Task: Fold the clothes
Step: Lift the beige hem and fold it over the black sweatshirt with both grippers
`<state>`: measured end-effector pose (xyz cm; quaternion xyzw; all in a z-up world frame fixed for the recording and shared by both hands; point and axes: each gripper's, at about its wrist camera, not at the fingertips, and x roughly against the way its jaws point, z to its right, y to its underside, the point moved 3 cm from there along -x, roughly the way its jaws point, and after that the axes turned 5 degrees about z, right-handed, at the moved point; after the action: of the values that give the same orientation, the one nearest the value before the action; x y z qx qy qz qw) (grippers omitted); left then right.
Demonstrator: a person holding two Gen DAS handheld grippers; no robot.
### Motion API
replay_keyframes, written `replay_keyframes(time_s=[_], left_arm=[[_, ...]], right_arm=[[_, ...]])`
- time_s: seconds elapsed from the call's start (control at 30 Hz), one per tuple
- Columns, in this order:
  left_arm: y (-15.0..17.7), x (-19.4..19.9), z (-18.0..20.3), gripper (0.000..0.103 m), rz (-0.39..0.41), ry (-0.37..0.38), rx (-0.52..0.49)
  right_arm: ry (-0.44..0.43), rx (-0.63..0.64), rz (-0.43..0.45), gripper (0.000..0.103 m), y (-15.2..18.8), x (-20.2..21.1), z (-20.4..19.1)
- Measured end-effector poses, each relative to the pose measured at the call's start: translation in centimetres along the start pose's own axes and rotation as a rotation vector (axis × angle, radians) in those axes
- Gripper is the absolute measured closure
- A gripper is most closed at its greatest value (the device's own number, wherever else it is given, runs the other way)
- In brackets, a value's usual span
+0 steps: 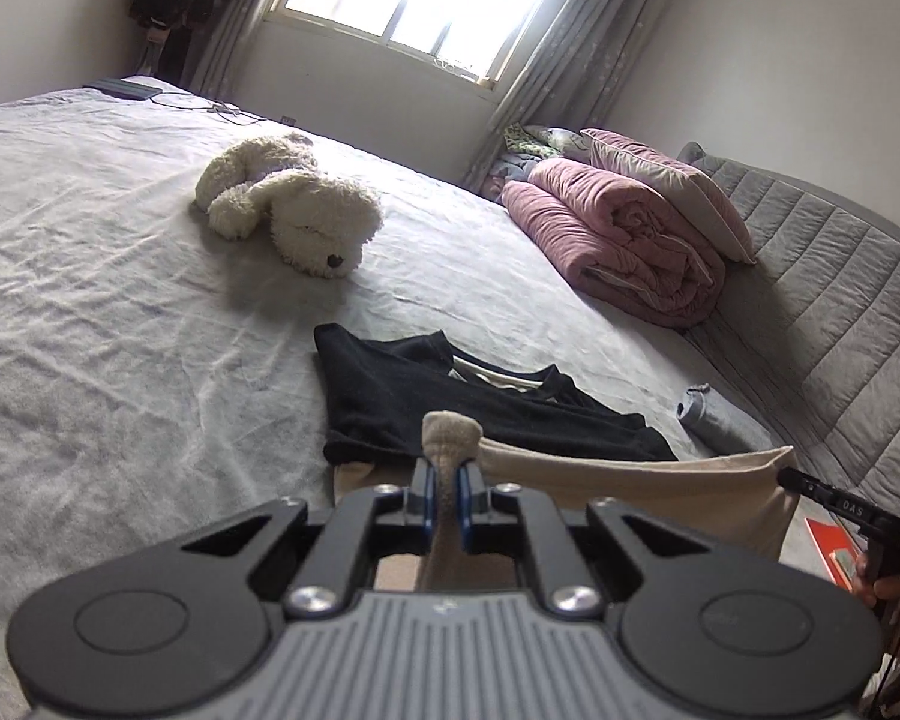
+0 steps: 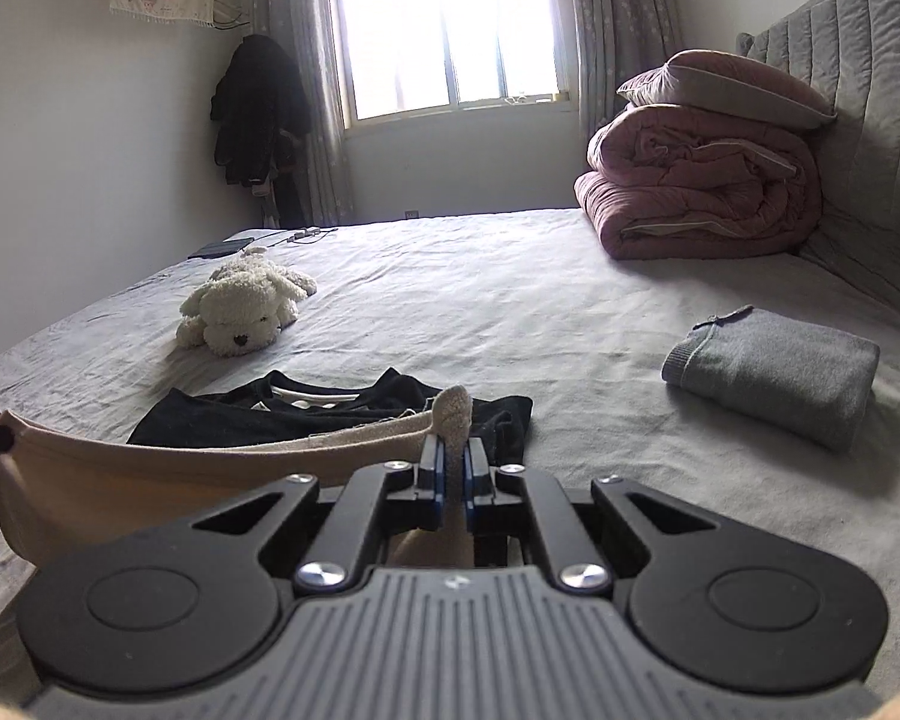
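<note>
A beige garment (image 1: 660,489) hangs stretched between my two grippers above the bed. My left gripper (image 1: 448,471) is shut on one bunched corner of it. My right gripper (image 2: 454,459) is shut on the other corner, and the cloth (image 2: 150,474) sags away to the left in that view. The right gripper's tip also shows in the left wrist view (image 1: 810,483). A black garment (image 1: 450,402) lies flat on the grey bedsheet just beyond the beige one; it also shows in the right wrist view (image 2: 330,414).
A white plush dog (image 1: 294,204) lies further up the bed (image 1: 90,300). A folded grey cloth (image 2: 774,372) lies to the right. A rolled pink duvet with a pillow (image 2: 708,186) sits against the padded grey headboard (image 2: 870,90). A window is behind.
</note>
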<state>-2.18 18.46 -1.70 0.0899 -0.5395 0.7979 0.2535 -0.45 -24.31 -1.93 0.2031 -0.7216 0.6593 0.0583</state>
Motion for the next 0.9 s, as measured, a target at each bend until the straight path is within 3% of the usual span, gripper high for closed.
replay_keyframes(time_s=[0.1,0.23,0.4,0.43,0.47,0.53,0.7,0.9], left_arm=[[-0.3,-1.6,0.1,0.095,0.018,-0.056,0.002],[0.1,-4.6,-0.4,0.095,-0.018,-0.142,-0.004],[2.6,-8.8,-1.1,0.091,-0.181,-0.291,-0.106],[2.9,-9.1,-1.1,0.085,-0.189,-0.312,-0.132],[2.9,-9.0,-0.9,0.08,-0.178,-0.327,-0.147],[2.5,-8.4,-0.5,0.076,-0.138,-0.347,-0.158],[1.8,-6.6,1.7,0.072,-0.019,-0.31,-0.199],[3.9,-7.5,6.4,0.068,-0.038,-0.135,-0.293]], right_arm=[[0.03,0.005,-0.005,0.096,0.3,-1.6,0.2],[0.062,0.012,-0.049,0.096,1.2,-4.1,0.4],[0.103,0.038,-0.198,0.095,4.3,-7.4,0.5],[0.113,0.044,-0.196,0.094,4.4,-7.3,0.5],[0.122,0.05,-0.194,0.092,4.6,-7.2,0.4],[0.147,0.05,-0.191,0.072,4.4,-7.0,0.3],[0.12,0.042,-0.137,0.071,3.3,-5.6,-0.9],[-0.029,0.086,-0.133,0.068,4.3,-5.1,-6.0]])
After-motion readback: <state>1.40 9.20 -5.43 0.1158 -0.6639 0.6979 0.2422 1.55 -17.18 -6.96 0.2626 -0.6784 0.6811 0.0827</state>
